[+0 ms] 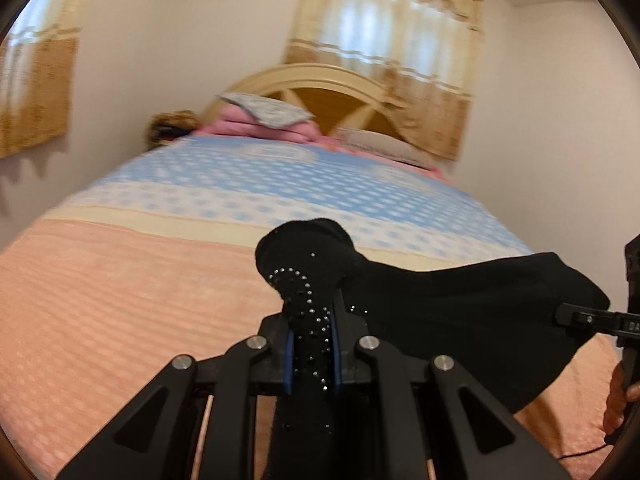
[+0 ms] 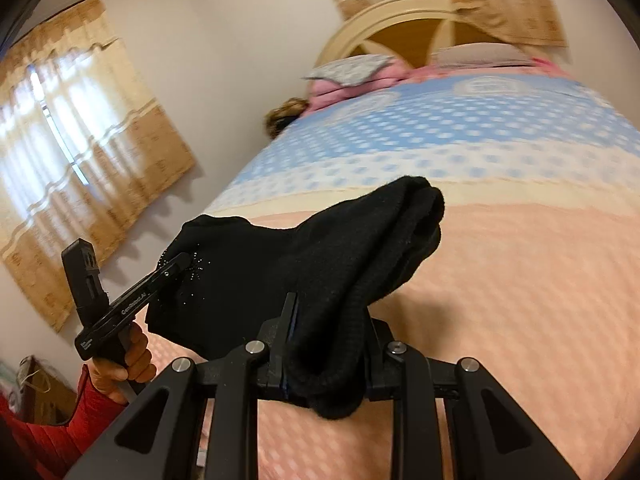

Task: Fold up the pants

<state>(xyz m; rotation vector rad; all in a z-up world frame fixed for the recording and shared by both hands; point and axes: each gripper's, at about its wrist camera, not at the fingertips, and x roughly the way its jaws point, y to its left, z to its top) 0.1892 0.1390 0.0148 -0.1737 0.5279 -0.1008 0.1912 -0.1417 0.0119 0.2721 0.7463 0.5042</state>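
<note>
Holding the black pants [image 1: 460,312] up off the bed, you have a grip with both grippers. Your left gripper [image 1: 312,344] is squeezed tight on the corner with the shiny little studs, right between its fingers. Your right gripper [image 2: 326,344] is clamped on a thick bunch of the other corner, so its fingers sit a bit apart. The cloth hangs stretched between the two, with more of it sagging below.

Just past the fingers lies the pink blanket [image 1: 100,300], then the blue dotted sheet [image 1: 280,184], then the pillows by the headboard [image 1: 320,92].

This looks like the carrying step. Next, I think you should lower the pants flat onto the pink blanket, keeping both corners level, before you let go.
</note>
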